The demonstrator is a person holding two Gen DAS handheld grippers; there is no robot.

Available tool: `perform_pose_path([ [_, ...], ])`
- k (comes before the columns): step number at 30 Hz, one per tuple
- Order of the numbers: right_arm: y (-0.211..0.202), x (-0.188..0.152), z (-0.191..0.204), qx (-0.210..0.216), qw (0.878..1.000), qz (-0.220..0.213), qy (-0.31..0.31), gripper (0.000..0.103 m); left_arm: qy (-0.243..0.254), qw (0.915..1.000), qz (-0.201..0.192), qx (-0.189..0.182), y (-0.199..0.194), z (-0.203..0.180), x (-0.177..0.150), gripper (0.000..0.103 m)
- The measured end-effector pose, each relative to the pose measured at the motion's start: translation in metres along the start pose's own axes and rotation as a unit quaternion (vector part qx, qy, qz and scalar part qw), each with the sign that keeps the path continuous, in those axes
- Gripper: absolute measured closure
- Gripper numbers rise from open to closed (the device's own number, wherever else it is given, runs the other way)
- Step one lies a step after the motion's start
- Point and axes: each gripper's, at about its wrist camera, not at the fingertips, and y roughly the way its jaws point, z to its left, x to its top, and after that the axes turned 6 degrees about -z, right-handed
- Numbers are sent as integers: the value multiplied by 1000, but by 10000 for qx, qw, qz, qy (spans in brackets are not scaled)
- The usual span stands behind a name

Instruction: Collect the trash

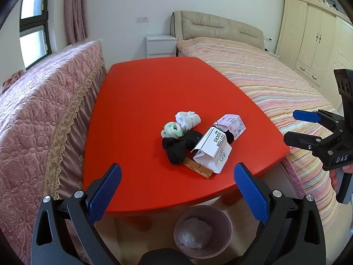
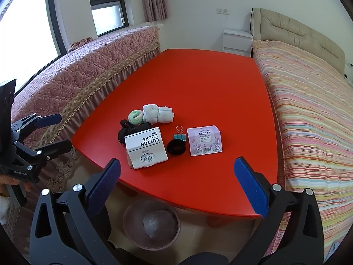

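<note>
On the red table (image 1: 143, 101) (image 2: 209, 84) lie a white "COTTON SOCKS" box (image 1: 213, 149) (image 2: 145, 149), a pink printed box (image 1: 232, 124) (image 2: 205, 140), rolled white socks (image 1: 187, 120) (image 2: 157, 113), a green-white sock roll (image 1: 172, 130) (image 2: 135, 117), black socks (image 1: 178, 146) (image 2: 130, 131), a black scrunchie (image 2: 176, 147) and a binder clip (image 2: 179, 134). A wooden clothespin (image 1: 198, 169) lies under the white box. My left gripper (image 1: 177, 187) (image 2: 55, 132) is open and empty, at the near edge. My right gripper (image 2: 177, 187) (image 1: 297, 128) is open and empty.
A pink bin (image 1: 203, 231) (image 2: 152, 224) with a plastic liner stands on the floor under the table's near edge. A pink quilted sofa (image 1: 44, 121) flanks the table's left, a striped bed (image 2: 308, 110) its right. A white nightstand (image 1: 161, 46) stands behind.
</note>
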Motion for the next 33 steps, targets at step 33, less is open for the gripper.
perform_pose_path([
  [33, 3, -4, -2, 41, 9999, 135, 81, 3, -43, 10000, 35, -71, 3, -2, 3, 6],
])
